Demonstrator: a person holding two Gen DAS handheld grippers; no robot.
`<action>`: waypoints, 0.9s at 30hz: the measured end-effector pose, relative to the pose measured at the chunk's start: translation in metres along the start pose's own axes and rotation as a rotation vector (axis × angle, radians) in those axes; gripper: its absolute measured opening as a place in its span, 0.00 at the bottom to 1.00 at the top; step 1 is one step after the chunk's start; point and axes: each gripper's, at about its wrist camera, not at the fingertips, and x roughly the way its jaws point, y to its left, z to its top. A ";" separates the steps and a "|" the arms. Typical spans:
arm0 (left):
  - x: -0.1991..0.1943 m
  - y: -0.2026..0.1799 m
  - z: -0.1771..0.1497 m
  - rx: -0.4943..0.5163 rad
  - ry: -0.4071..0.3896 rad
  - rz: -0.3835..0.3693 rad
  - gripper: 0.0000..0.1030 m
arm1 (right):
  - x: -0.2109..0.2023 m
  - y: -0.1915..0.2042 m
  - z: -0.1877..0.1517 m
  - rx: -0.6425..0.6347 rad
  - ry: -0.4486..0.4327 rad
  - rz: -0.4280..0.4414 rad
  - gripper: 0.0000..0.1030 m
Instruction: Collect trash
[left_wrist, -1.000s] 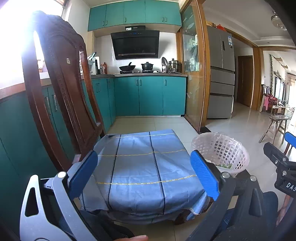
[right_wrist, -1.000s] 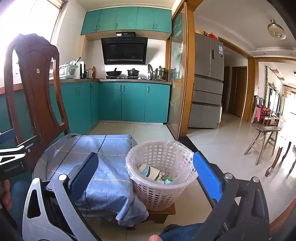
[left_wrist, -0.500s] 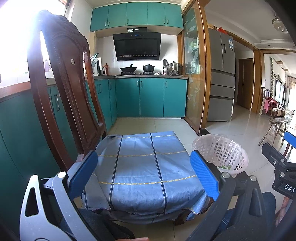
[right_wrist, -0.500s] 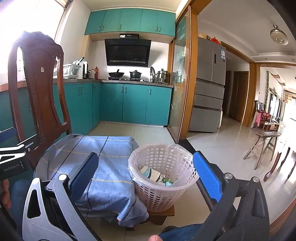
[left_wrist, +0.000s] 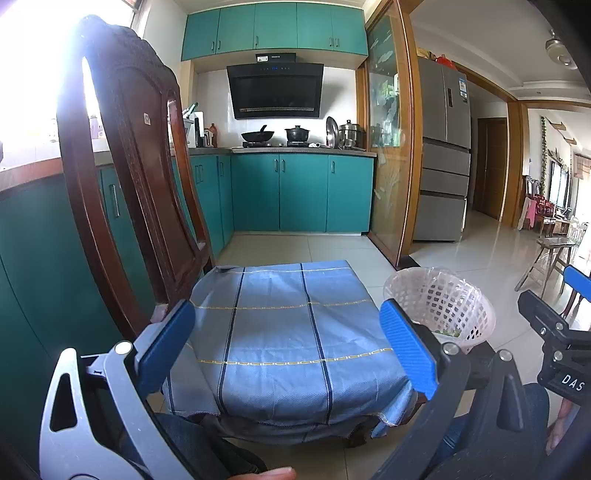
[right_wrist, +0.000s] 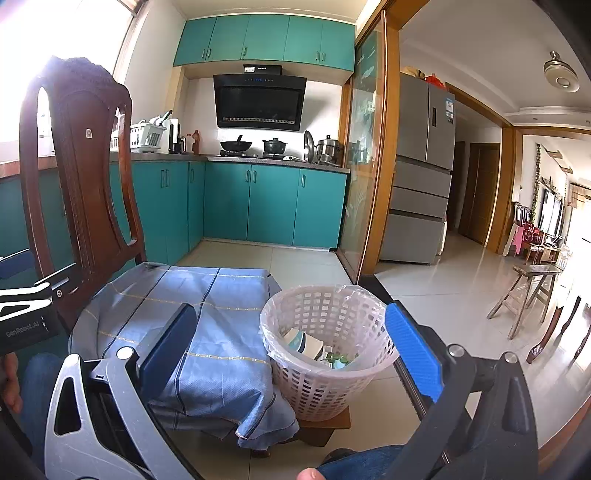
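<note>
A white mesh basket (right_wrist: 328, 350) lined with a clear bag stands on a low wooden stool, right of a seat draped in a blue striped cloth (left_wrist: 284, 332). Several pieces of trash (right_wrist: 314, 349) lie in its bottom: a white and teal packet and something green. The cloth carries nothing. My left gripper (left_wrist: 288, 339) hovers open over the cloth's near half, nothing between its blue pads. My right gripper (right_wrist: 291, 343) is open too, its fingers either side of the basket and nearer the camera. The basket (left_wrist: 439, 306) also shows right of the left gripper.
A dark wooden chair back (left_wrist: 125, 177) rises at the left of the cloth. Teal kitchen cabinets (left_wrist: 299, 195) and a stove line the far wall, a fridge (left_wrist: 443, 151) stands to the right. A wooden stool (right_wrist: 532, 295) and tiled floor lie at the right. The person's knees (right_wrist: 354, 461) are below.
Both views have tilted slightly upward, so the cloth and basket sit a little lower in frame. Both grippers stay open and hold nothing.
</note>
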 end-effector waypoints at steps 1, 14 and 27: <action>0.000 0.000 0.000 0.000 0.000 0.000 0.97 | 0.000 0.000 0.000 0.000 0.001 0.001 0.97; 0.000 -0.001 0.001 0.001 0.000 -0.001 0.97 | 0.001 0.001 0.000 -0.002 0.002 0.003 0.97; 0.002 -0.006 0.000 0.003 0.007 -0.005 0.97 | 0.002 0.002 -0.002 -0.003 0.003 0.005 0.97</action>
